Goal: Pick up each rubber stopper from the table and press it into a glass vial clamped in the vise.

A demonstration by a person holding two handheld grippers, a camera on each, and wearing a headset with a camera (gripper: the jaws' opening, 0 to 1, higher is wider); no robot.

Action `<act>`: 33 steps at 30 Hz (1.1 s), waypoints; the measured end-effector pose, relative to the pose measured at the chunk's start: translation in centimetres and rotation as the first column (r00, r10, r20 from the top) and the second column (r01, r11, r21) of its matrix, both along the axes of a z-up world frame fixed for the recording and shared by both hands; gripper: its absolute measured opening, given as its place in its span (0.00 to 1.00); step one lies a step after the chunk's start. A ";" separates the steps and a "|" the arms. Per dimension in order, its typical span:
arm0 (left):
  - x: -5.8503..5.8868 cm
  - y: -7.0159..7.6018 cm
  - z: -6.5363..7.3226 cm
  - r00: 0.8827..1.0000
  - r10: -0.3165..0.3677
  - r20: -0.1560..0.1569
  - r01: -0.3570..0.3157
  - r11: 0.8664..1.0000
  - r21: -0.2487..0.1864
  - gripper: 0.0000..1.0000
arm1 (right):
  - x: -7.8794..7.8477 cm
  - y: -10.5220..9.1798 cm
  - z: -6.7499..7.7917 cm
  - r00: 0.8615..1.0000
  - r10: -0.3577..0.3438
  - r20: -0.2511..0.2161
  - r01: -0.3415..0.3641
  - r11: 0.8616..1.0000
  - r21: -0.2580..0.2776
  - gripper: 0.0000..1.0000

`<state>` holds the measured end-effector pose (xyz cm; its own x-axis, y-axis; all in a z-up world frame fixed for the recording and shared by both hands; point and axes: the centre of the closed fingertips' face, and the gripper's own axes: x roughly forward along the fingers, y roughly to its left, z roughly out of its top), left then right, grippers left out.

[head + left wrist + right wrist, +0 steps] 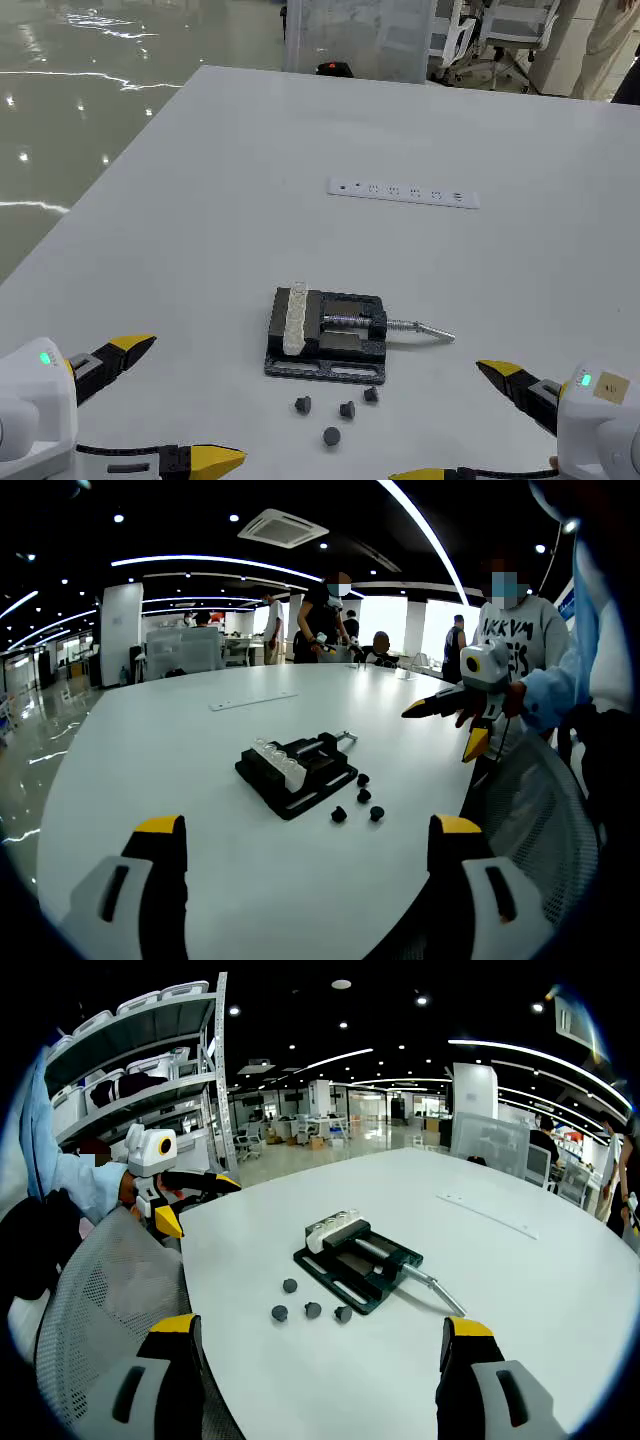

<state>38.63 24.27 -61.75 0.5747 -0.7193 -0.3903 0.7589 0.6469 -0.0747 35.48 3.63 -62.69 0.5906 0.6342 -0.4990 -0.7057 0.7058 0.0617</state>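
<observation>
White worktable in an open-plan lab, glossy floor off to one side, a few people standing at the far end. Left gripper: jaws spread wide, yellow tips, nothing between them, held by the table's near edge. Right gripper: same, jaws wide apart and empty. Vise sits on the table ahead of both. In each gripper view it lands beyond that gripper's jaw tips, roughly centred in the gap. Row of glass vials is clamped upright in the vise, at the end away from the screw handle, which pokes out toward the right gripper's side. Four rubber stoppers lie loose on the table just short of the vise, on the side facing the jaws. They are close together but apart from each other and clear of the vise. From the left gripper they sit beyond the jaws, slightly toward its right jaw; from the right gripper, beyond and a touch toward its left jaw. White power strip lies flat well past the vise. Mesh chair back is just outside the right gripper's left jaw.
</observation>
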 end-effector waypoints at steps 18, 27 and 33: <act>0.0 0.4 -0.3 1.000 0.004 -0.006 -0.004 1.000 0.005 0.99 | 0.1 0.0 0.1 1.000 0.003 0.004 -0.003 1.000 -0.006 0.99; 0.1 0.6 -0.2 1.000 0.002 0.003 -0.002 1.000 0.009 0.99 | 0.0 0.0 0.0 1.000 0.003 0.004 -0.003 1.000 -0.008 0.99; 0.1 0.6 -0.2 1.000 0.001 0.005 -0.001 1.000 0.006 0.99 | 0.0 0.0 0.0 1.000 0.002 0.005 -0.002 1.000 -0.010 0.99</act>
<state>38.75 24.89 -61.98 0.5772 -0.7167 -0.3915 0.7588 0.6478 -0.0672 35.46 3.58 -62.66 0.5918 0.6304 -0.5023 -0.7072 0.7051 0.0518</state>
